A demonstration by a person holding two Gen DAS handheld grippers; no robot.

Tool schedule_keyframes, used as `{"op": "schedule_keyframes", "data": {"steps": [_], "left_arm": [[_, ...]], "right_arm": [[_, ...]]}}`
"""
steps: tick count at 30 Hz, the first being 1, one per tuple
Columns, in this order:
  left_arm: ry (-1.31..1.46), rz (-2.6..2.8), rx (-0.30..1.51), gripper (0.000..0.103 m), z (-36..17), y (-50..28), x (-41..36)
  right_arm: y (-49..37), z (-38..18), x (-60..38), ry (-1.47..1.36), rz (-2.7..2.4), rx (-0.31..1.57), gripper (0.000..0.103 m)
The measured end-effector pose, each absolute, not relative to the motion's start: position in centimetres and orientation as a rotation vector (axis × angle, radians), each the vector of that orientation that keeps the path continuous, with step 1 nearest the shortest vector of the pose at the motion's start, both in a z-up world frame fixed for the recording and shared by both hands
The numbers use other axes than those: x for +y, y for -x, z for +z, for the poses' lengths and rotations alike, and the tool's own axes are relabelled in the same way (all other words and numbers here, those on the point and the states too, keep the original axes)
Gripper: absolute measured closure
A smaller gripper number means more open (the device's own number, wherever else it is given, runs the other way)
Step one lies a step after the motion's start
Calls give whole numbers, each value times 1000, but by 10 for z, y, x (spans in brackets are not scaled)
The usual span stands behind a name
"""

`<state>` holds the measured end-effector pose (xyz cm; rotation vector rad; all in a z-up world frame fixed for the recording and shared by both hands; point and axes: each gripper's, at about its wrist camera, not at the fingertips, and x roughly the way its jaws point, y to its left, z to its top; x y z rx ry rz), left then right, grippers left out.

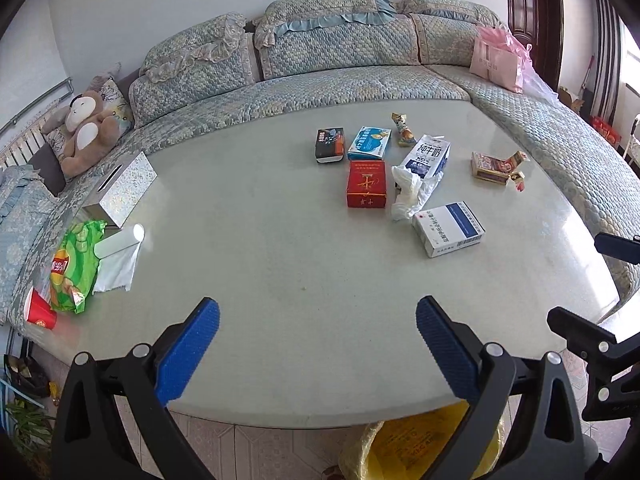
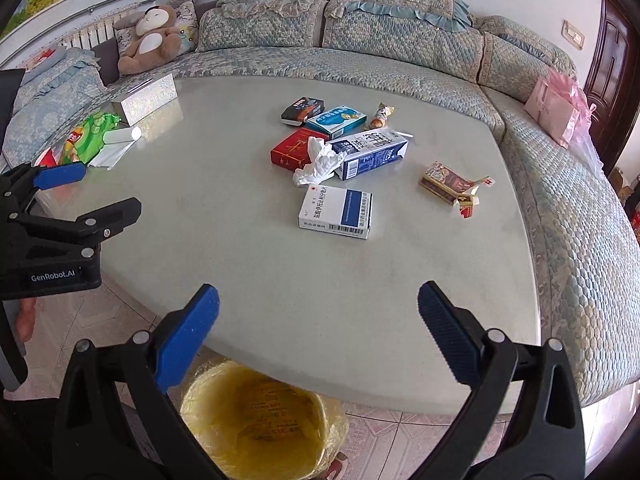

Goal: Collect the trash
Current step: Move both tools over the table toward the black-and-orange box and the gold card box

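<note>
Quilted blue-green sofa [image 1: 360, 88] curves round pale table [image 1: 280, 280]; plush monkey [image 1: 86, 132] slumped on cushions beyond table's left corner; silver tissue box [image 1: 120, 188] at left edge; pink bag [image 1: 498, 62] on sofa's right end

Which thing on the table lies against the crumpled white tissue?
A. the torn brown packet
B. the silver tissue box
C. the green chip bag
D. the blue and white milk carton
D: in the right wrist view the crumpled white tissue lies against the end of the blue and white milk carton that points toward the camera, while the other three things lie well apart from it.
</note>
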<state>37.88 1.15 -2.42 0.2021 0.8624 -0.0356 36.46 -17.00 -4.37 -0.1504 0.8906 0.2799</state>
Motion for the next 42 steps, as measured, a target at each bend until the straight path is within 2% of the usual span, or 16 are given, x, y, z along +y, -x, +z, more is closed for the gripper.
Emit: {"op": "schedule_keyframes", "data": {"steps": [7,19,24,31,36,42], "left_arm": [[-247,-53,952,7,-4,-468,10],[-289,-76,1053,7,89,-536,-13],[-285,-63,1068,7,108,-569,-20],[-268,-119,1094,7,79,-637,-20],[-243,-108,1117,7,35,-694,-13],[-244,-64,1155,7,-19,-745,-12]], "right_arm": [[-432,-28,-175,151,283,1031,6],[-474,54,-194,79,249,1190,6],[-500,71,-204,15,198,1213,6],[-542,53,-198,-33,117,1223,6],[-581,12,-209,-68,15,1243,6],[-620,-37,-235,28,6,1278,6]]}}
